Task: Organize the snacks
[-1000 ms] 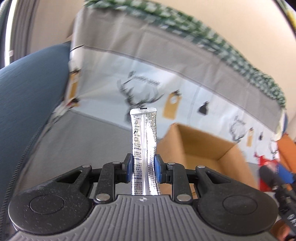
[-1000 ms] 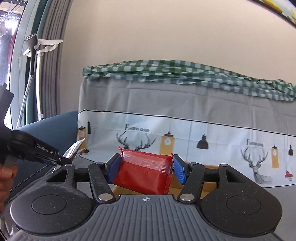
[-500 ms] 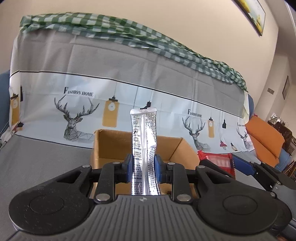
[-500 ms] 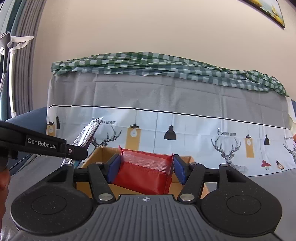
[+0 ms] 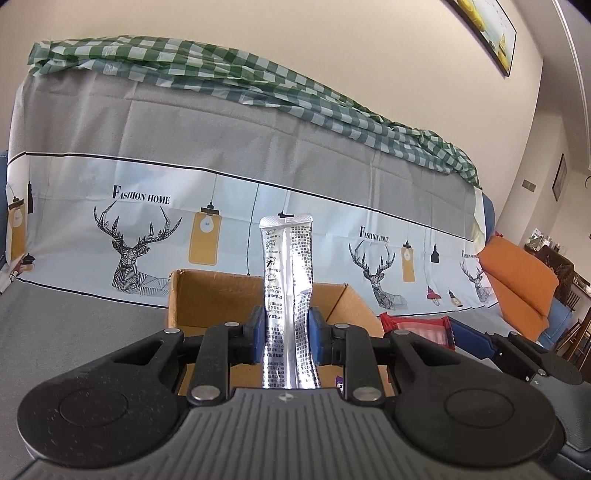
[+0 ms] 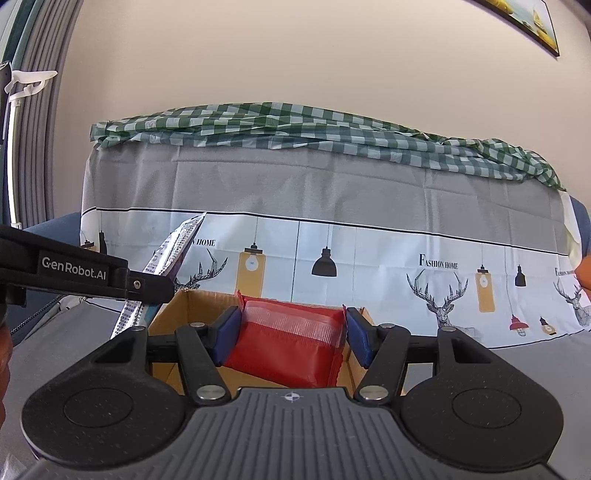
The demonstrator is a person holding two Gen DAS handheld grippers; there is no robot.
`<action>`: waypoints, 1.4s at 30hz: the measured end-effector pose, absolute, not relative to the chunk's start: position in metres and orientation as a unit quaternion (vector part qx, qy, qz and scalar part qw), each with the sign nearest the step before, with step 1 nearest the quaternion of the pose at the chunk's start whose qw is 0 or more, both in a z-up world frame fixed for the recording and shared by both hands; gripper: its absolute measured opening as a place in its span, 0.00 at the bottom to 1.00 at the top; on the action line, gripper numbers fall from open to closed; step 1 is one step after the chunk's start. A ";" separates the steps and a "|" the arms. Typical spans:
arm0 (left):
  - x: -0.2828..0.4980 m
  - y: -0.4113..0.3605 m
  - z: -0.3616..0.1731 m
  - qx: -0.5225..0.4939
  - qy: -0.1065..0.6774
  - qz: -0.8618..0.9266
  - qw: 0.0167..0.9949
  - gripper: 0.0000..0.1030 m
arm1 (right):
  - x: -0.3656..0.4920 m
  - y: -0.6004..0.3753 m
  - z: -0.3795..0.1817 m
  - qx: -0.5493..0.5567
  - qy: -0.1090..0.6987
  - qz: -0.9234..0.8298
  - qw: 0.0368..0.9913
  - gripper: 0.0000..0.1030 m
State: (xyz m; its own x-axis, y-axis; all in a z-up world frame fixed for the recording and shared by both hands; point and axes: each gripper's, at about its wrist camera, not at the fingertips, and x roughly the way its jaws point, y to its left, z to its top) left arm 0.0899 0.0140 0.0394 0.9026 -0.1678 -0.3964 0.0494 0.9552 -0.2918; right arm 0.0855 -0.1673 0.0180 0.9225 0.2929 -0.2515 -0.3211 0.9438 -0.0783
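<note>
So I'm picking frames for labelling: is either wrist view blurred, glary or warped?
Left wrist view: sharp, evenly daylit, glare only on the silver sachet; fisheye bows the checked cloth and the wall's edges. Right wrist view: equally sharp, the red packet crisp, the curtain bent at the left edge.

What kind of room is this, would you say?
Probably a home living room: a sofa draped in a deer-print cover and a green checked cloth, a framed picture on the wall, orange cushions beside it.

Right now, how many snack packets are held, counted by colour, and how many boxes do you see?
Silver packet: 1, in the left claw
Red packet: 1, in the right claw
Cardboard box: 1
Total: 3
</note>
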 end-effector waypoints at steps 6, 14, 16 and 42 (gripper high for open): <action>0.093 0.014 0.036 -0.141 0.226 -0.064 0.962 0.33 | 0.086 -0.166 0.018 -0.063 0.123 0.156 0.978 0.66; 0.079 0.025 0.039 -0.122 0.216 -0.061 0.967 0.78 | 0.089 -0.167 0.013 -0.061 0.158 0.151 0.974 0.89; 0.070 0.023 0.039 -0.107 0.217 -0.058 0.969 0.83 | 0.086 -0.170 0.013 -0.055 0.161 0.151 0.974 0.93; 0.002 -0.013 -0.002 -0.076 0.296 -0.010 0.952 0.99 | 0.048 -0.218 -0.010 -0.023 0.248 0.114 0.962 0.99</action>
